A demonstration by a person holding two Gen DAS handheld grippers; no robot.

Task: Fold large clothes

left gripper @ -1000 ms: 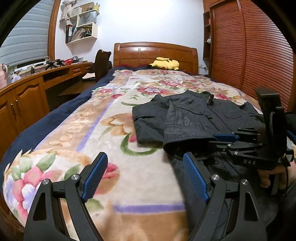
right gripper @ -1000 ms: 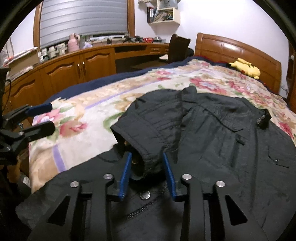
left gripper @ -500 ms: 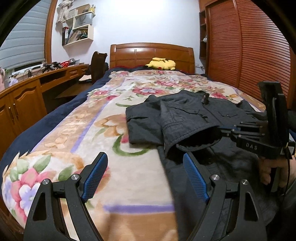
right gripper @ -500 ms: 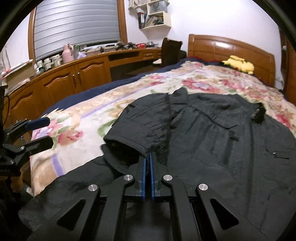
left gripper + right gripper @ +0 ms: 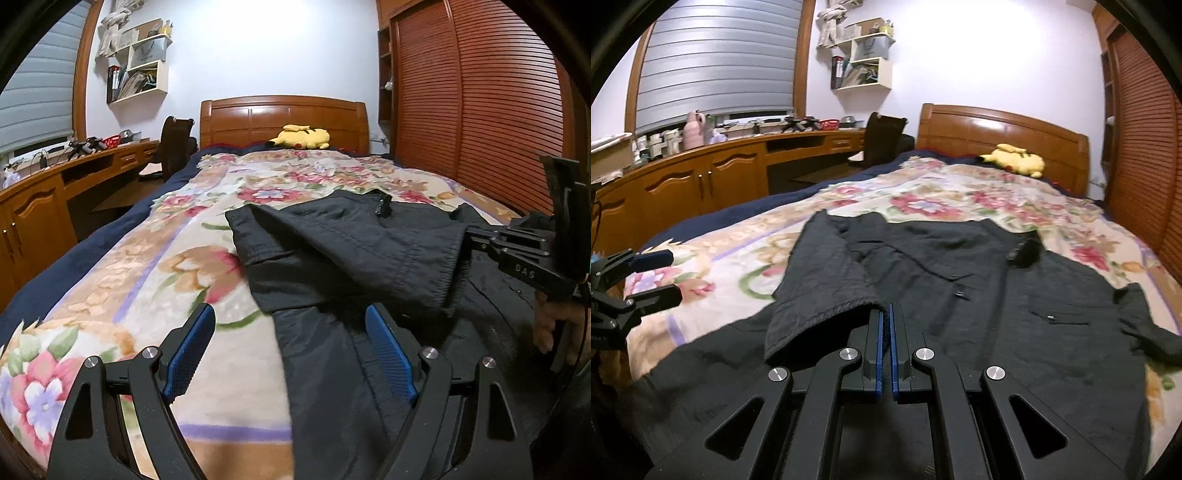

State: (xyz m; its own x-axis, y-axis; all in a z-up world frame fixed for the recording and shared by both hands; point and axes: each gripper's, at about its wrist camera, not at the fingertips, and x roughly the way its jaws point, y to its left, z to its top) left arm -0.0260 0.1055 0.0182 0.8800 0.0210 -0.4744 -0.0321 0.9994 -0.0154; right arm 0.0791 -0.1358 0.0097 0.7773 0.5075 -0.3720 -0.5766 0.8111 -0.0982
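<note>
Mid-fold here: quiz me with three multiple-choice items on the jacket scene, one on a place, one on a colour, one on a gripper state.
1. Where does the yellow plush toy lie?
A. by the headboard
B. on the desk
C. on the jacket

2. What colour is the jacket?
A. red
B. black
C. white

3. How is the right gripper?
A. wide open, empty
B. out of view
C. shut on the sleeve cuff

Answers: 1 A, the toy rests at the bed's far end against the wood. 2 B, dark fabric throughout. 3 C, its blue pads pinch the cuff edge, while the left gripper stands open.
</note>
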